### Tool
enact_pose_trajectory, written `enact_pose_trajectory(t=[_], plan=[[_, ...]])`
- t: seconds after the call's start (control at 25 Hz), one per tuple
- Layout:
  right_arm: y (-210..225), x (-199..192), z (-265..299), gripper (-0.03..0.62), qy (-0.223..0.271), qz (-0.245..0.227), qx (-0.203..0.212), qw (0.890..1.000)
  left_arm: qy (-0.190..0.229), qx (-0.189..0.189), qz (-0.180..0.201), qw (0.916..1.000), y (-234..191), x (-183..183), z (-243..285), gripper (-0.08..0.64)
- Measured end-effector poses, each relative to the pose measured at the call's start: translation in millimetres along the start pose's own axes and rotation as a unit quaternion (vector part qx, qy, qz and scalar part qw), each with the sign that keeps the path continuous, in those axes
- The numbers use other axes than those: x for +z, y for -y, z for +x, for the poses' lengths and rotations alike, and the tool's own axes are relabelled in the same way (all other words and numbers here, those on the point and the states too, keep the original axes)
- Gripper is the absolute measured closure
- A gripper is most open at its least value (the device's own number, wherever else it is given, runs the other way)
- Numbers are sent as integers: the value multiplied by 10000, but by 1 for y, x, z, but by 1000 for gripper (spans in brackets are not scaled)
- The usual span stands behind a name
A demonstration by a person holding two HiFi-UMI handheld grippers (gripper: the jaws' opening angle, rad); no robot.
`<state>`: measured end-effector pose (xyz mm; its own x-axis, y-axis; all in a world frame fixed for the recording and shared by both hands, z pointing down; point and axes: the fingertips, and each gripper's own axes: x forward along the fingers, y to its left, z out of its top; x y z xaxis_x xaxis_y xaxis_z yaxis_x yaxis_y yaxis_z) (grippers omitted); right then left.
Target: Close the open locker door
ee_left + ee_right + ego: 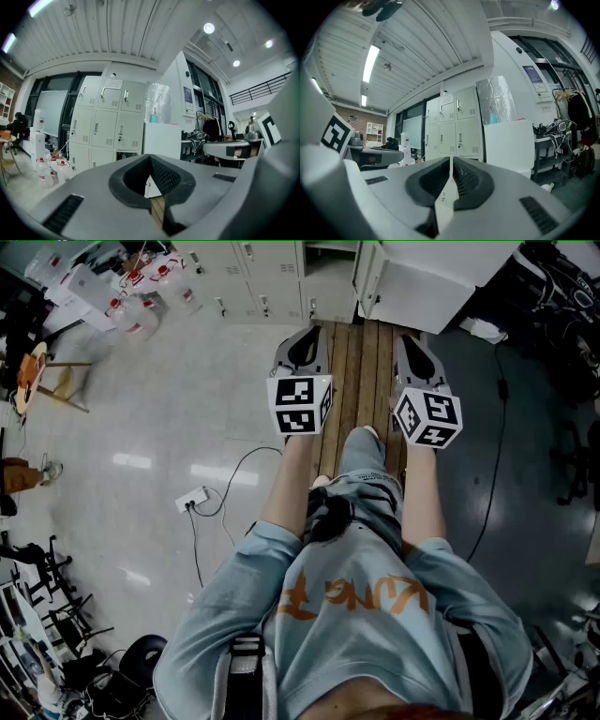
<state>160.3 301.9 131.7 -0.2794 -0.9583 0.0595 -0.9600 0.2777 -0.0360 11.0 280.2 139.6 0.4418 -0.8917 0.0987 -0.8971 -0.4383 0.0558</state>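
Observation:
A bank of cream lockers (246, 276) stands ahead of me, also in the left gripper view (101, 123) and the right gripper view (454, 126). One white locker door (414, 285) swings out wide toward me at the right end; it appears as a flat white panel (162, 139) (509, 146). My left gripper (304, 332) (150, 160) and right gripper (413, 341) (451, 163) are held level side by side, well short of the lockers. Both are shut with nothing between the jaws. Neither touches the door.
I stand on a strip of wooden planks (362, 362) that leads to the lockers. Water bottles (141, 307) cluster at the far left, a power strip (192, 500) with its cable lies on the floor, and a black cable (498, 427) runs along the right. A cluttered desk (213, 140) sits right of the door.

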Motion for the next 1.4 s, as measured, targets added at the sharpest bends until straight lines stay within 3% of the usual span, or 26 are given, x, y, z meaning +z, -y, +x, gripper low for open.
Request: enact_pose_trajectory(t=[0.28, 0.48, 1.0, 1.4], plan=[[-5, 4, 2, 549, 45, -94, 13, 9999, 37, 16, -80, 10000, -9, 0, -1, 541], [-11, 3, 12, 549, -65, -492, -79, 9987, 18, 33, -226, 9997, -21, -4, 2, 541], [-13, 24, 34, 549, 58, -522, -76, 9986, 291, 323, -383, 9983, -61, 11, 4, 541], [8, 31, 33, 549, 41, -617, -270, 9977, 318, 77, -454, 9984, -53, 13, 24, 541]])
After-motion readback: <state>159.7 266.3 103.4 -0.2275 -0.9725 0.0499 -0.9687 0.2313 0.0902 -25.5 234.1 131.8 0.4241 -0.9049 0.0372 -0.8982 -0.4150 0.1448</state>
